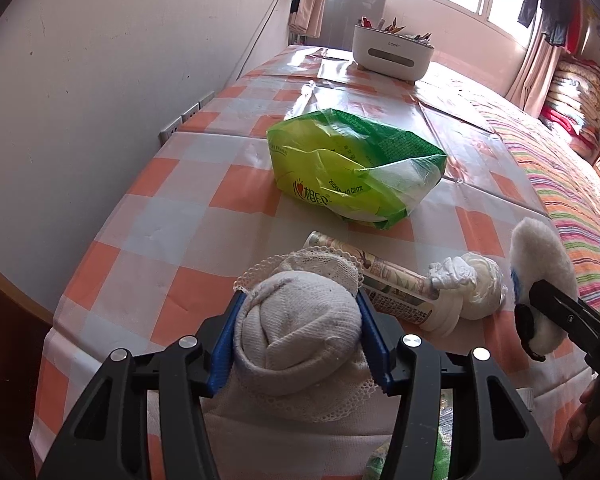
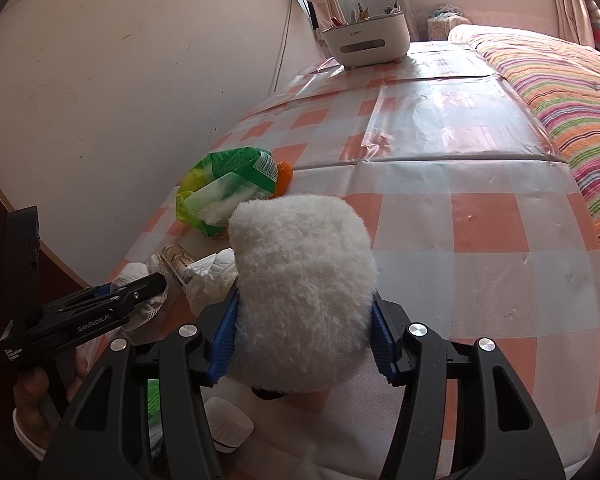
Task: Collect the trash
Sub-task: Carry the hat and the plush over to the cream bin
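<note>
The left tool (image 1: 300, 340) is clamping a balled white sock (image 1: 300, 320), while the right tool (image 2: 304, 332) is gripping a fluffy white pad (image 2: 304, 280) above the checkered table (image 2: 460, 220).

Left gripper (image 1: 300, 336) and right gripper (image 2: 304, 332) angle downward, fingers (image 1: 224, 344) seemingly clamped on loads.

black left gripper (image 1: 300, 336), blue ribbed pads, silver screws

Glossy plastic tablecloth (image 1: 172, 208), crinkly green plastic bag (image 1: 352, 168), knitted cloth sock (image 1: 300, 320), fluffy white pad (image 2: 304, 292)
</note>
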A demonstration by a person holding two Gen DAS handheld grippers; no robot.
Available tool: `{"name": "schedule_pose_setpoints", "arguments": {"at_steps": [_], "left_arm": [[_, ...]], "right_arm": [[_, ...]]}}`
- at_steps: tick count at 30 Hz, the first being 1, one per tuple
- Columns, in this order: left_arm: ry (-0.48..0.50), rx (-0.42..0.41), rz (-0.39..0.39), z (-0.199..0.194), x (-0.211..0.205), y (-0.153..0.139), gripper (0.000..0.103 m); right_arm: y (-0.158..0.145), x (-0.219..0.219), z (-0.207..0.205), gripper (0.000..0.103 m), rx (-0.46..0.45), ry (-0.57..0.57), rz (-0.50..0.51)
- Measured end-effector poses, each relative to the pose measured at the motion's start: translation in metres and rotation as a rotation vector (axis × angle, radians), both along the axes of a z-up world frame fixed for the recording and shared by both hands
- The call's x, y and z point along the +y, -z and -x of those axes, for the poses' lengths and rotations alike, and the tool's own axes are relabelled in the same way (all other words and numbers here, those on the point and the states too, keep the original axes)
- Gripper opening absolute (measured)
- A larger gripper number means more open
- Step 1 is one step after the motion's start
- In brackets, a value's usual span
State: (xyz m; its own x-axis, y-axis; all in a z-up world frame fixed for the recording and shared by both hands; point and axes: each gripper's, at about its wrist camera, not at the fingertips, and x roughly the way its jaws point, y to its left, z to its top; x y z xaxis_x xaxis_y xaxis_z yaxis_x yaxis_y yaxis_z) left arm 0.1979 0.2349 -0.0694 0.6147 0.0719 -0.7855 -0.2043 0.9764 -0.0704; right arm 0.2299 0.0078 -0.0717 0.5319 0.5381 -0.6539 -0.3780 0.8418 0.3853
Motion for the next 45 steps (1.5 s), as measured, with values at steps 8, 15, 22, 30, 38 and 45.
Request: {"name": "schedule_pose_setpoints", "arguments": {"at_steps": [8, 15, 22, 30, 38, 45], "left_arm": [[0.01, -0.034, -0.007, 0.007, -0.01, -0.012, 0.052], [0.028, -0.071, -0.007, 0.013, -0.02, -0.024, 0.052], [0.058, -0.094, -0.004, 0.021, -0.032, -0.032, 0.052], [0.101, -0.134, 0.006, 0.033, -0.051, -0.044, 0.052], [0.147, -0.149, -0.004, 0.042, -0.072, -0.047, 0.052], [0.168, -0.142, -0.007, 0.044, -0.08, -0.044, 0.052]], "right_arm": [[-0.012, -0.019, 0.011, 0.054, -0.016, 0.026, -0.045], [-0.022, -0.037, 0.025, 0.054, -0.045, 0.044, -0.058], [-0.033, -0.051, 0.039, 0.054, -0.075, 0.043, -0.057], [-0.041, -0.063, 0.051, 0.054, -0.099, 0.046, -0.053], [-0.042, -0.084, 0.055, 0.054, -0.112, 0.078, -0.045], [-0.043, -0.097, 0.069, 0.054, -0.124, 0.085, -0.028]]}}
